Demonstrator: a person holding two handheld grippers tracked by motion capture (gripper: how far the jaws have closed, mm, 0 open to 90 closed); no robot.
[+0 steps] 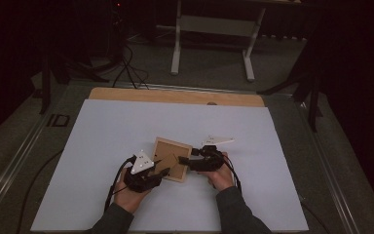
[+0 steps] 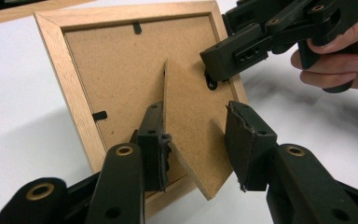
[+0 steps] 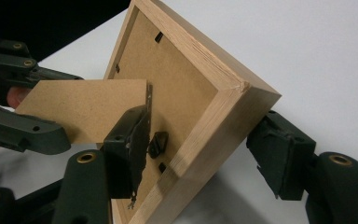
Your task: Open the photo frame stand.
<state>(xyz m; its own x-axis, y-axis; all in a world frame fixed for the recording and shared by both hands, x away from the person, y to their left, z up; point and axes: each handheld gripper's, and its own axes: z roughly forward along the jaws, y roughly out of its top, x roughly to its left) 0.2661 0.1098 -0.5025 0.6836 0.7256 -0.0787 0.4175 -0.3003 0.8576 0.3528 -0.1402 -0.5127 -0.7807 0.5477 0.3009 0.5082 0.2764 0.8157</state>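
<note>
A square, light-wood picture frame is being shown face down near the middle of the desk, toward its near edge, its brown fibreboard back uppermost and its easel stand swung out. The left gripper is being held low at the frame's near corner, jaws parted around the stand without pressing it. The right gripper is being held level, jaws spread wide astride the frame's rim, one pad inside, one outside.

No legible text or markings.
</note>
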